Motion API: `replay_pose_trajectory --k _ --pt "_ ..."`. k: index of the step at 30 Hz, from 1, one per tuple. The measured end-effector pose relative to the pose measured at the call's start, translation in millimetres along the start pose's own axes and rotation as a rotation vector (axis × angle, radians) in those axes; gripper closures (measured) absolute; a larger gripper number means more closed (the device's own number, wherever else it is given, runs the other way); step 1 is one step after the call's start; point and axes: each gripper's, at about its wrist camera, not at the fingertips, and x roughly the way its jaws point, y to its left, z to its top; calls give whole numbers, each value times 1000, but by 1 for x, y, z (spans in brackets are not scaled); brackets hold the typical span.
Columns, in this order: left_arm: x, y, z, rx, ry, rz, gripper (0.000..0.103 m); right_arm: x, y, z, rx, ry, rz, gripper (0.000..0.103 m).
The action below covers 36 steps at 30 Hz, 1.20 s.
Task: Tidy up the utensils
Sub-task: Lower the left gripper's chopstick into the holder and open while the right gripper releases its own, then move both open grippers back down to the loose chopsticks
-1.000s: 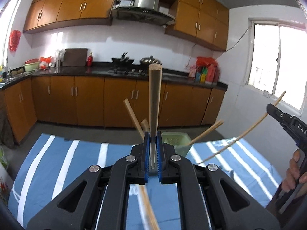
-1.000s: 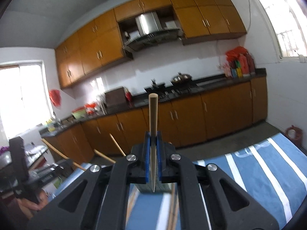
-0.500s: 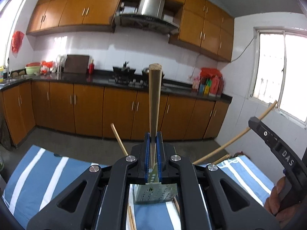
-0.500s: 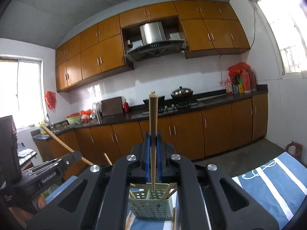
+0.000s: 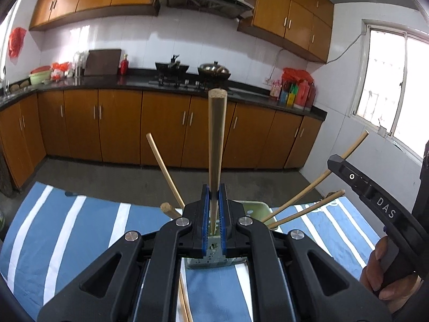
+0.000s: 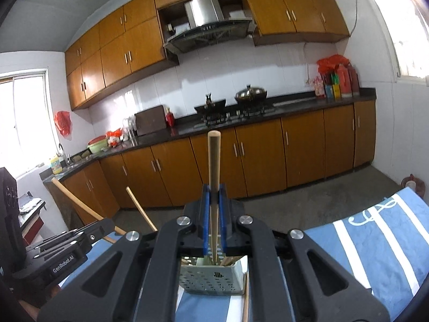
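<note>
**While clamped upright over the holder: two chopsticks, one per gripper**

Held upright in the left gripper [image 5: 214,214]: the left chopstick [image 5: 216,147], blue pads pressed together on its lower part, thick end up. Held the same way in the right gripper [image 6: 214,214]: the right chopstick [image 6: 214,177], between jaws that are just beginning to open, pads seemingly touching it. Points down, in both views, into the green perforated utensil holder [image 6: 211,279] directly beneath the fingers. Already standing in that holder: several leaning chopsticks [image 5: 163,166], fanned out left and right. Stands on the striped cloth [image 5: 80,236], blue and white, near its far edge. Lying flat on the cloth beside the holder, toward the near edge: loose chopsticks [image 6: 245,295]. At the right edge of the left view: the right gripper's black body, with a hand [image 5: 380,276] wrapped round its grip.
</note>
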Motion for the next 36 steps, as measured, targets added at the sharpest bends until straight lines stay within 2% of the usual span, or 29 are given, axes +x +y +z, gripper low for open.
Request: replay_pose_trajectory --k 1,3,4,10,12,14,15,20,24,28,30,36 --pt "0 1 0 -9 3 1 96 0 -1 -1 7 3 1 90" --pt "-1 3 0 -17 -1 1 96 -3 -3 -1 10 -6 -4 74" --pt "-2 3 0 -17 -3 5 96 -6 -4 -1 11 -16 -6 72" --pt "-12 2 2 -22 -21 14 95 -24 -7 1 16 -41 -4 72" --pt "-18 2 2 -22 -32 20 92 -31 -8 1 11 -49 -6 72" --pt "-23 1 3 -22 -43 25 83 -39 -6 1 -1 -58 -11 72" --pt "-27 0 4 -20 -53 29 82 -45 -5 0 -6 -65 -14 72" --pt "-43 -1 6 -12 -83 39 82 -67 -6 -4 -12 -76 -19 72" --pt "-62 2 0 -9 -104 40 82 -89 -14 -20 -5 -67 -34 72" --pt "-75 11 -21 -9 -92 51 82 -98 -26 -48 -2 -11 -61 72" --pt "-77 18 -40 -9 -58 65 82 -96 -32 -68 -5 39 -84 72" --pt "-58 36 -100 0 90 125 82 -62 -51 -144 19 288 -118 74"
